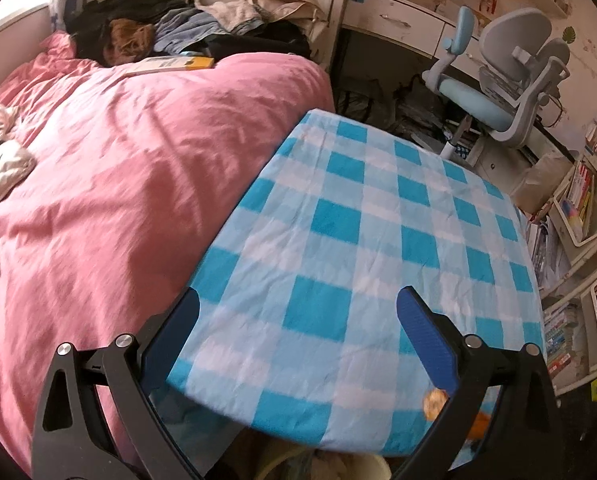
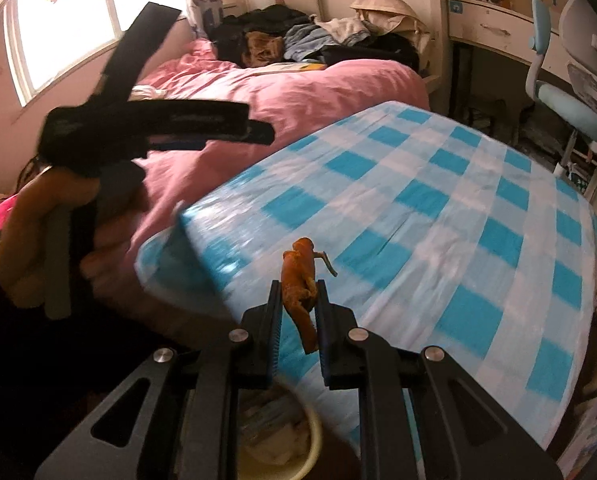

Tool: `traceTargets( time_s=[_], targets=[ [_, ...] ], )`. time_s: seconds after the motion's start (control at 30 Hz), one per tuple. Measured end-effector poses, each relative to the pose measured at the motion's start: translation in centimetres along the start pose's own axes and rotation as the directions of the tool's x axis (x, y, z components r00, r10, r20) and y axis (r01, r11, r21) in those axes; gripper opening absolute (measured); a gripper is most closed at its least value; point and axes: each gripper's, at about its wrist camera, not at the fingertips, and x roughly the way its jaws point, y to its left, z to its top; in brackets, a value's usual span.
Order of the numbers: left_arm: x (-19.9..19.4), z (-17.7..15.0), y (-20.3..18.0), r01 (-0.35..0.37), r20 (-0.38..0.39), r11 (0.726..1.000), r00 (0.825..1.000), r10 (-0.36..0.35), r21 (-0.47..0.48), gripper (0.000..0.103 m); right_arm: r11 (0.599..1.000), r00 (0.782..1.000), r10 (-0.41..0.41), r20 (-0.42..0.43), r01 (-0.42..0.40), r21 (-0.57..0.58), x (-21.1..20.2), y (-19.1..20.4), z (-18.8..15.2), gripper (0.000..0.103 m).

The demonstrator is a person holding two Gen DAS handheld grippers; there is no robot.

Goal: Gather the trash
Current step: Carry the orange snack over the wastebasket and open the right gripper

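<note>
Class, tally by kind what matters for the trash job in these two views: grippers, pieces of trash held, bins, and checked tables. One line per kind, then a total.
Grippers: 2, the left gripper, jaws wide apart and empty, and the right gripper
Orange peel, clamped in the right gripper: 1
Cream bin below the table edge: 1
Blue-checked table: 1
Total: 5

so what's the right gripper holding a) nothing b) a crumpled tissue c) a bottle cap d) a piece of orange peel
d, the right gripper is shut on a brownish-orange peel with a stem, above the checked cloth, while the left gripper stands open and empty.
</note>
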Motion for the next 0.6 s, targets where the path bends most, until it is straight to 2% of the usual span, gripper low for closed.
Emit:
traceTargets(
  time_s=[0.13,0.33,0.6],
  targets=[
    [-1.4,-1.4,1.3,-0.002,-0.002,1.0,1.0,0.002,-0.012,0.095,0.999,0.998,0.041,-0.053,-0.041,-0.006,0.0,2.0,-2.4,0.017],
    [-2.7,-3.1,3.4,-0.017,-0.008,0.999,1.0,0.017,-0.05,0.095,0.994,0.982,0.09,-0.165,-0.1,-0.05,1.4,5.2,-5.6,0.017],
    [-3.6,-5.8,3.0,-0.023,-0.034,1.0,0.999,0.022,-0.017,0.095,0.987,0.959,0.112,-0.261,-0.138,-0.085,3.4,7.3,-8.2,0.02]
  ],
)
